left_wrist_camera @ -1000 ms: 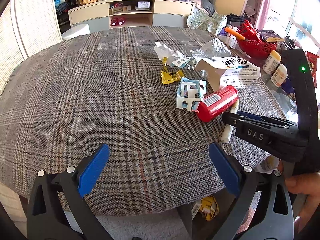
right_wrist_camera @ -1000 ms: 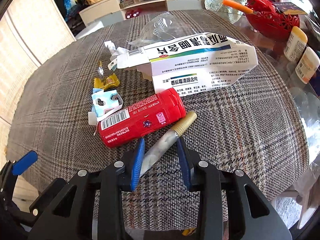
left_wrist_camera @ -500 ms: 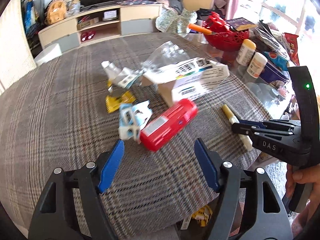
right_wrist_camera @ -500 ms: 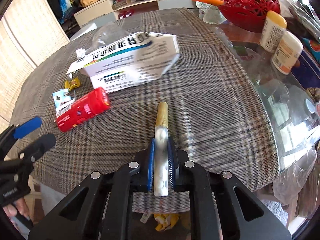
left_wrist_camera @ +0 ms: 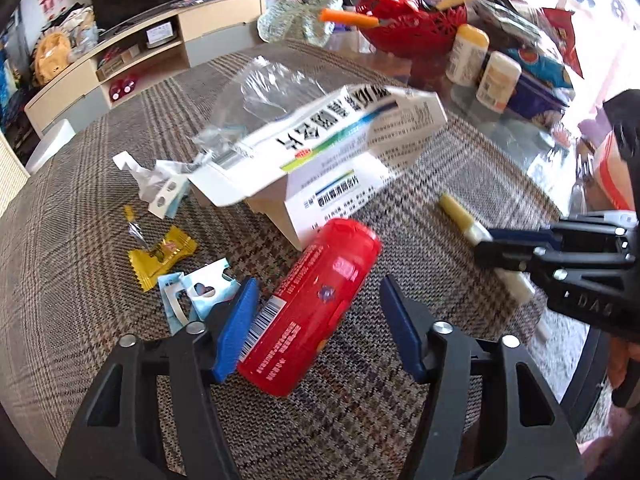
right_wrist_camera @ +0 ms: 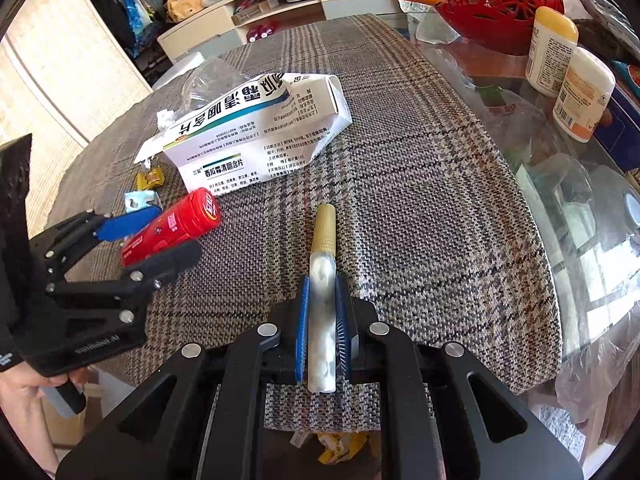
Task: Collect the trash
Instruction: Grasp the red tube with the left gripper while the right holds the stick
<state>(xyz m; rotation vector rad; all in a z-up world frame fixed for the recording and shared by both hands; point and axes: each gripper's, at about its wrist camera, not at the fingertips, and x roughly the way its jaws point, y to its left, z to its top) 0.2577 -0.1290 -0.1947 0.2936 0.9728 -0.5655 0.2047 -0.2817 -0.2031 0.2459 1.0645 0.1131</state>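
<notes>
Trash lies mid-frame on the plaid surface [left_wrist_camera: 100, 208]: left gripper [left_wrist_camera: 320, 320] jaws closing around the red tube [left_wrist_camera: 316, 304] (not yet gripped), right gripper [right_wrist_camera: 322, 316] jaws clamped on the gold-capped tube [right_wrist_camera: 322, 280] for carrying off

Black hand-held gripper [left_wrist_camera: 320, 316], blue pads [left_wrist_camera: 236, 328]

Table [left_wrist_camera: 100, 200] cloth: grey-brown plaid. Centre frame: red canister [left_wrist_camera: 312, 308], white barcode label. Left: yellow candy wrapper [left_wrist_camera: 162, 254]. Upper centre: white carton [left_wrist_camera: 320, 160], black lettering, blue-green stripe. Tongs pads [left_wrist_camera: 236, 328]: blue.
</notes>
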